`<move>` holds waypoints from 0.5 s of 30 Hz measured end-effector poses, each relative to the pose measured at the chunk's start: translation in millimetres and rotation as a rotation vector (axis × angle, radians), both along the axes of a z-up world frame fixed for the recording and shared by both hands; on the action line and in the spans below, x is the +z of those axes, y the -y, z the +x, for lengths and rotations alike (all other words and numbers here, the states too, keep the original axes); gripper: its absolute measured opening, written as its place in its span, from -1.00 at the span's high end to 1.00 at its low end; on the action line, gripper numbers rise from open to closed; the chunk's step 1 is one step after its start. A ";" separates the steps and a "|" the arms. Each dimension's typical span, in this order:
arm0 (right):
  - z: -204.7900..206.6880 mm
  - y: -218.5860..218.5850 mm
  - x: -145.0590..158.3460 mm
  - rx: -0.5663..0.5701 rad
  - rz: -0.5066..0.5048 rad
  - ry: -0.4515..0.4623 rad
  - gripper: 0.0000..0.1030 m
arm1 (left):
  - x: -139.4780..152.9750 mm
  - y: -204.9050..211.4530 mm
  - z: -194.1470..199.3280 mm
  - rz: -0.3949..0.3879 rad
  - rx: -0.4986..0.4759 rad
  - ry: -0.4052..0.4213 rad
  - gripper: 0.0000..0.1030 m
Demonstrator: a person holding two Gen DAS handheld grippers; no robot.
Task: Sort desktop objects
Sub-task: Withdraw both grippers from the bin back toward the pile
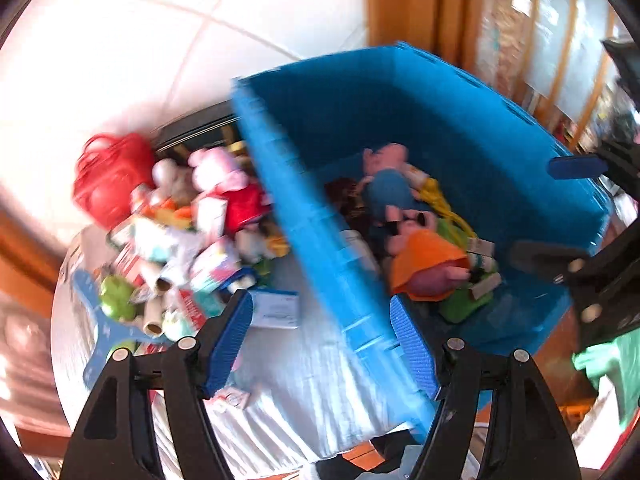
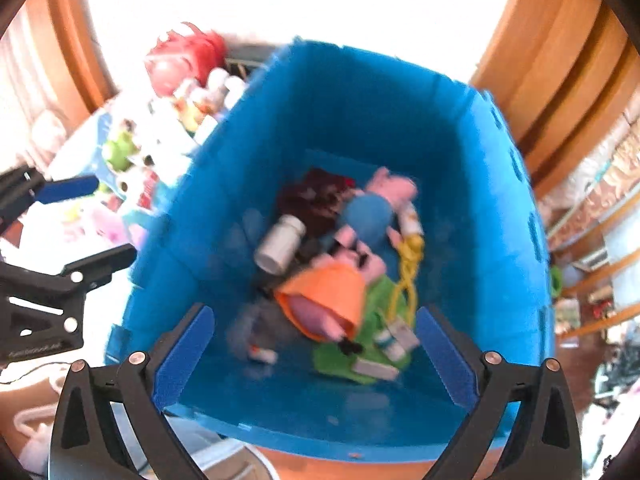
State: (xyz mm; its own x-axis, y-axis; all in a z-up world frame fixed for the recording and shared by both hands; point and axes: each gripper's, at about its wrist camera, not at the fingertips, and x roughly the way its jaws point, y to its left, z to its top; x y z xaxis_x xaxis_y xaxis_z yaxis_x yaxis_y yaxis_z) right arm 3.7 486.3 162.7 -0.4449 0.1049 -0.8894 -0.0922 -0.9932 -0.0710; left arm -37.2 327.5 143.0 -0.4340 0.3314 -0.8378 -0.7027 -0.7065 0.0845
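- We see a pale tiled floor [image 1: 120,40] and wooden shelving [image 2: 560,80] around a white-covered surface [image 1: 312,380].
- On it stands our blue crate [image 1: 460,120], with plush toys [image 2: 360,216] and a white bottle [image 2: 280,244] inside; a toy pile [image 1: 188,240] lies just beside it.
- Our right tongs [image 2: 316,360] gape wide above the crate, empty.
- Our left tongs [image 1: 320,344] stand partly open astride its rim, holding nothing.
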 end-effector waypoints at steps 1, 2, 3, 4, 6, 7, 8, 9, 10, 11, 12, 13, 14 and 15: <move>-1.9 5.9 2.4 0.005 -0.003 -0.014 -0.99 | -0.2 12.5 -4.7 0.005 0.024 -0.011 -0.38; -4.7 14.7 5.3 0.013 -0.004 -0.035 -0.99 | 0.0 28.8 -10.8 0.007 0.055 -0.031 -0.38; -7.4 22.1 6.7 0.019 -0.004 -0.053 -0.99 | 0.6 42.0 -14.5 0.009 0.083 -0.051 -0.38; -11.3 32.6 9.5 0.030 -0.011 -0.078 -0.99 | 1.1 54.5 -18.5 0.010 0.111 -0.072 -0.38; -16.1 46.7 11.7 0.048 -0.037 -0.112 -0.99 | 1.6 85.1 -29.9 0.016 0.167 -0.122 -0.49; -19.3 56.2 13.3 0.057 -0.055 -0.129 -0.99 | 1.8 98.9 -34.7 0.018 0.193 -0.148 -0.53; -23.0 65.8 14.0 0.070 -0.074 -0.144 -0.99 | 1.1 110.9 -38.8 0.018 0.215 -0.170 -0.55; -25.4 75.9 14.2 0.081 -0.089 -0.159 -1.00 | -0.4 125.0 -43.8 0.015 0.238 -0.192 -0.56; -28.8 85.5 13.7 0.091 -0.099 -0.174 -1.00 | -2.7 139.8 -49.4 0.012 0.259 -0.204 -0.56; -33.3 96.9 13.6 0.102 -0.105 -0.187 -1.00 | -4.8 152.0 -54.4 0.014 0.273 -0.206 -0.56; -37.7 107.2 12.7 0.110 -0.112 -0.197 -1.00 | -8.3 167.4 -61.3 0.023 0.287 -0.201 -0.56; -41.4 115.4 11.6 0.115 -0.122 -0.205 -1.00 | -11.2 178.9 -66.9 0.031 0.297 -0.194 -0.56; -46.9 127.0 9.2 0.125 -0.137 -0.211 -1.00 | -14.9 191.7 -72.3 0.041 0.308 -0.189 -0.56; -50.8 135.3 7.4 0.134 -0.149 -0.216 -1.00 | -19.8 205.6 -78.1 0.048 0.324 -0.189 -0.56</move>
State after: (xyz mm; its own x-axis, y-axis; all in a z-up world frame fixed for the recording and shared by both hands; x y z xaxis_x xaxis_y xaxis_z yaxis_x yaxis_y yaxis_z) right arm -47.1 351.0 170.1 -0.6268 -0.0917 -0.7738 0.0430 -0.9956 0.0832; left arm -115.3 121.9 123.2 -0.6685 0.1889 -0.7193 -0.4173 -0.8959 0.1526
